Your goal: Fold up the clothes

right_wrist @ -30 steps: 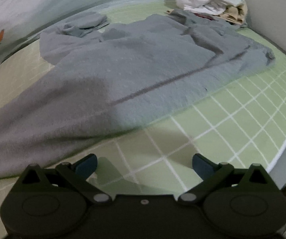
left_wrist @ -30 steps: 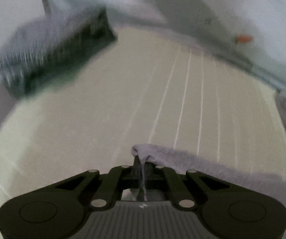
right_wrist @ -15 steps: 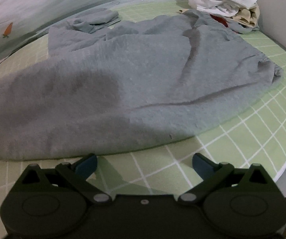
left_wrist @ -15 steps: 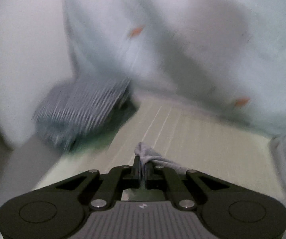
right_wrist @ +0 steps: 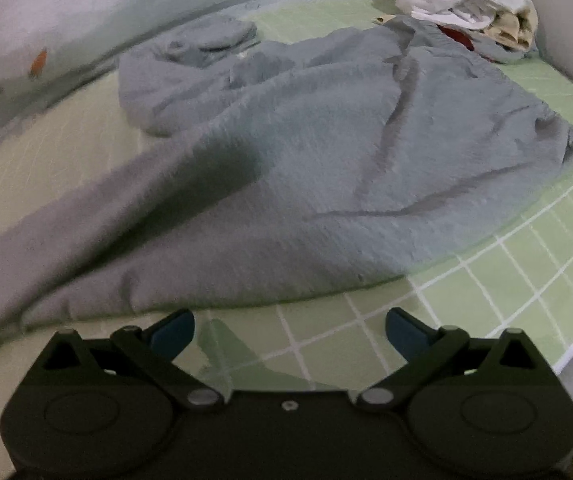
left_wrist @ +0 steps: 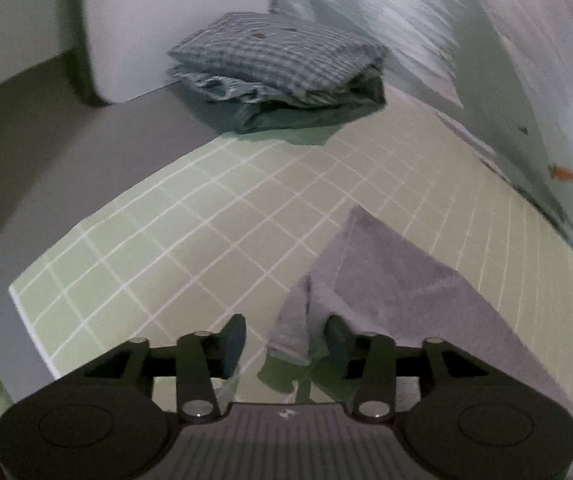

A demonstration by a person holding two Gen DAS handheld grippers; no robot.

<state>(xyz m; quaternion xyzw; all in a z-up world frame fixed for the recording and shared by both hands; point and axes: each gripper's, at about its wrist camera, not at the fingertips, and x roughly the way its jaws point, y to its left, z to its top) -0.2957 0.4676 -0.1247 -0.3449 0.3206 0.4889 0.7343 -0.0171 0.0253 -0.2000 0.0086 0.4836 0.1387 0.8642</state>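
Note:
A large grey-blue garment [right_wrist: 306,168] lies spread over the green checked sheet [right_wrist: 486,304]. One corner of the grey garment [left_wrist: 398,280] hangs between the jaws of my left gripper [left_wrist: 284,340]. Those jaws are opening and the pads no longer press the cloth, which drapes against the right pad. My right gripper [right_wrist: 289,330] hovers open over bare sheet just in front of the garment's near hem, with nothing between its fingers.
A folded checked stack [left_wrist: 282,76] sits at the far corner of the sheet [left_wrist: 190,216], by a white wall. A pile of white and cream clothes [right_wrist: 474,4] lies at the back right. A pale quilt with orange carrot prints [left_wrist: 526,60] borders the sheet.
My left gripper swung sideways with the garment corner pinched, then spread its jaws and released the cloth. The garment has bunched closer to my right gripper, which stayed nearly still.

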